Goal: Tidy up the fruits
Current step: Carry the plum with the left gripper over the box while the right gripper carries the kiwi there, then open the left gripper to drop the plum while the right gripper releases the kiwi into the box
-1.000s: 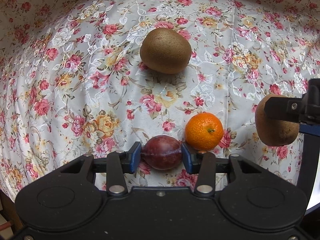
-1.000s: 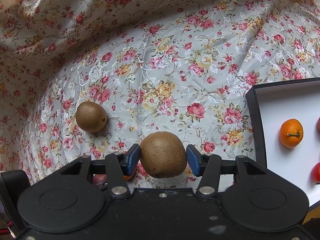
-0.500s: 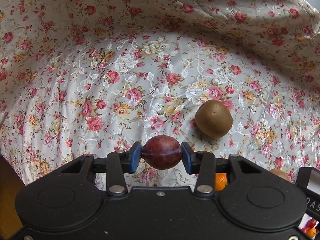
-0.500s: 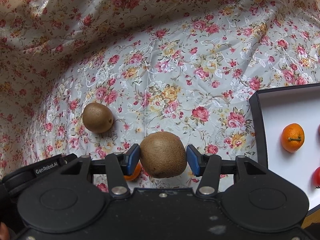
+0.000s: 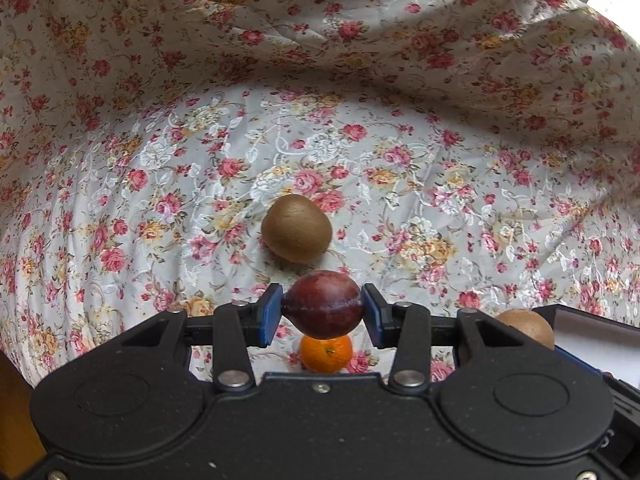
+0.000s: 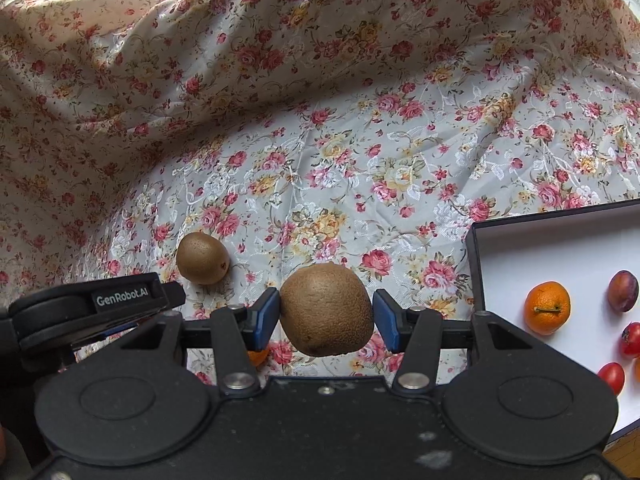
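Note:
My left gripper (image 5: 322,307) is shut on a dark red plum (image 5: 323,304), held above the floral cloth. Below it on the cloth lie a tangerine (image 5: 326,354) and, farther off, a kiwi (image 5: 297,228). My right gripper (image 6: 326,312) is shut on a large brown kiwi (image 6: 326,310), lifted over the cloth; that kiwi (image 5: 527,326) also shows at the right of the left wrist view. The loose kiwi (image 6: 202,258) lies left of it, and a sliver of the tangerine (image 6: 258,356) peeks under the left finger. The left gripper's black body (image 6: 92,312) is at the left edge.
A black-rimmed box with a white floor (image 6: 560,248) stands at the right, holding a tangerine (image 6: 547,307), a plum (image 6: 623,290) and small red tomatoes (image 6: 611,376). The floral cloth (image 6: 360,152) rises in folds at the back. The box corner (image 5: 580,320) shows in the left wrist view.
Both grippers have risen with their fruit, so the cloth, the loose kiwi and the tangerine look smaller and farther. More of the box and its fruit has come into the right wrist view.

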Tool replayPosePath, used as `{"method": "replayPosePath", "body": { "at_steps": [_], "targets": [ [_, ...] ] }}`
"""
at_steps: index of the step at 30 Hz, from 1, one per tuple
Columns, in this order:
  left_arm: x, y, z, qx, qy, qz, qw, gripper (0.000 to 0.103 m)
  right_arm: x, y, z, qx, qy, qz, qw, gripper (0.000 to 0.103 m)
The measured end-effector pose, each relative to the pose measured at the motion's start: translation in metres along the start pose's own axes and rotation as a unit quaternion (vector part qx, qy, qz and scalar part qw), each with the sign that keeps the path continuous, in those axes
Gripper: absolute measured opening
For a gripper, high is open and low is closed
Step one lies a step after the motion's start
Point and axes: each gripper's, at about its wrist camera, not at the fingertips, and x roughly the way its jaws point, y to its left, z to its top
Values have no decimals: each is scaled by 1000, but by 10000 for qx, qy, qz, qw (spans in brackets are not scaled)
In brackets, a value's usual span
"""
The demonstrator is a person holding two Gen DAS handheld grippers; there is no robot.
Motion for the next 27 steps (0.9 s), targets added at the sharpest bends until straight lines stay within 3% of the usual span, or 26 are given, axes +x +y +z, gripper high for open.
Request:
{"method": "replayPosePath", "body": {
  "at_steps": [6,12,19,27],
  "targets": [
    [1,-52,-12,458,124,-330,9983,51,-22,-55,9,509,-238,-140,9983,54],
    [-4,-104,-28,904,174,-589,9940,51,-38,-128,14,1235,-397,-540,9901,54],
    [-9,-161,-50,1355,308,-946,9858,51,-52,-204,7,1864,-453,-1030,9760,54],
    [-6,-209,-85,1961,534,-1032,9737,51,-68,-282,-8,2288,-434,-1466,9614,54]
  ]
}}
